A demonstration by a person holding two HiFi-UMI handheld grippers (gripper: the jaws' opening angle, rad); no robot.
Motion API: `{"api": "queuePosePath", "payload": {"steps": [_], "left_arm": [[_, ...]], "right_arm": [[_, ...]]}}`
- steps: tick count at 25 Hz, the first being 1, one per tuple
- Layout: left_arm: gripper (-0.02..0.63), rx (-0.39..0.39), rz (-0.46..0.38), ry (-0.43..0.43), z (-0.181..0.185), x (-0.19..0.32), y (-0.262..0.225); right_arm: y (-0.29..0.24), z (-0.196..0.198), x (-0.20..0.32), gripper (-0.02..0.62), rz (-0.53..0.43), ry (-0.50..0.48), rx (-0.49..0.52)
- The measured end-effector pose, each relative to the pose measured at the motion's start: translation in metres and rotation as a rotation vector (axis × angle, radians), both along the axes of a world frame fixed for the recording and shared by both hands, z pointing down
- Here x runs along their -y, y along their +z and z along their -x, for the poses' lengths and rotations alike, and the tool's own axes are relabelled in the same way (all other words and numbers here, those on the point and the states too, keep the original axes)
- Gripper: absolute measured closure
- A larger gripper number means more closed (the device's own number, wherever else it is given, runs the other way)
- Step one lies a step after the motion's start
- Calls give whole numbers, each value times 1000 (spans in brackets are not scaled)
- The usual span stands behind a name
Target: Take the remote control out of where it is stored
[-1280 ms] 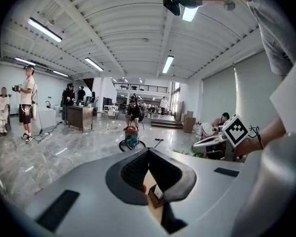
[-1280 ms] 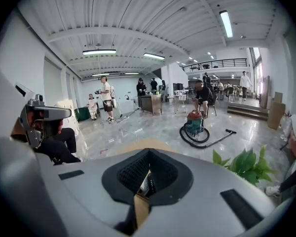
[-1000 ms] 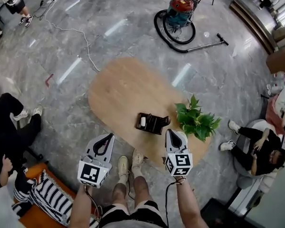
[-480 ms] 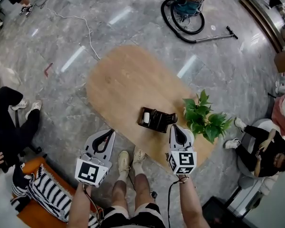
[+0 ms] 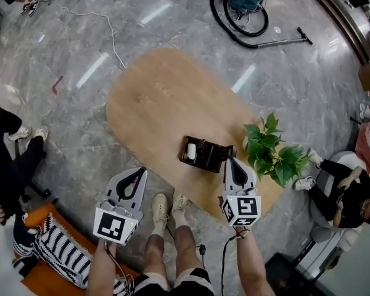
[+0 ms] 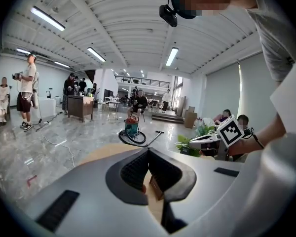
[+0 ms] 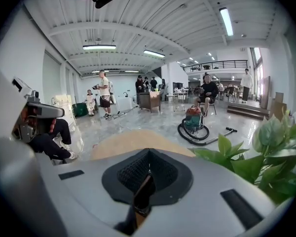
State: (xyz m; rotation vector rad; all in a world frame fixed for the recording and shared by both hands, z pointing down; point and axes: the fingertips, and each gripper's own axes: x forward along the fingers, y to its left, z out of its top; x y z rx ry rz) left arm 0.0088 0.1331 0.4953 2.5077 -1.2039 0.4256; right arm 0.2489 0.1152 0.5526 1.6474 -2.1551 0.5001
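Observation:
A black storage holder (image 5: 205,155) stands on the oval wooden table (image 5: 154,97), near its front edge. A white remote control (image 5: 191,151) sits in the holder's left compartment. My right gripper (image 5: 230,160) is shut and empty, its tip just beside the holder's right end; whether it touches I cannot tell. My left gripper (image 5: 141,172) is shut and empty too, off the table's front left edge, above the floor and well left of the holder. In the right gripper view the closed jaws (image 7: 148,152) point across the table; in the left gripper view the jaws (image 6: 148,151) also meet.
A green potted plant (image 5: 272,153) stands on the table right of the holder, close to my right gripper. A vacuum cleaner (image 5: 246,5) with its hose lies on the floor beyond the table. People sit at the left and right; a striped cushion (image 5: 61,251) lies lower left.
Both grippers have sunk lower. The right gripper's tip has come up close to the holder's right end. The holder and the remote have not moved on the table.

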Motion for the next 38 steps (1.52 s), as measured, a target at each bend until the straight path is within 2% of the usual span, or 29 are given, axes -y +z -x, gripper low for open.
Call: {"api": "queuePosePath", "payload": {"steps": [10,13,14,16,21,26,38], "left_arm": [[601,6,27,8,-7,-5,29],[601,15,30,17,-11,-10,30],[601,18,31,20,-11,-12,30],[601,17,38,19,-11,-15,30],[601,30,50,9,-4,-18,33],[601,40,54,1,1,-22,38],[600,53,61,-45,6,-27,41]], "right_arm": [[-6,-1,2,588,-91,23,20],[-7,-10,1,586,-112,57,15],[-6,-13,1,580,-108,65,16],[0,-18,1,495,-90,78,27],[23,-26,1,427,-28,113,56],[49,-25,1,422,40,112,107],[62,-25,6,423,64,92,108]]}}
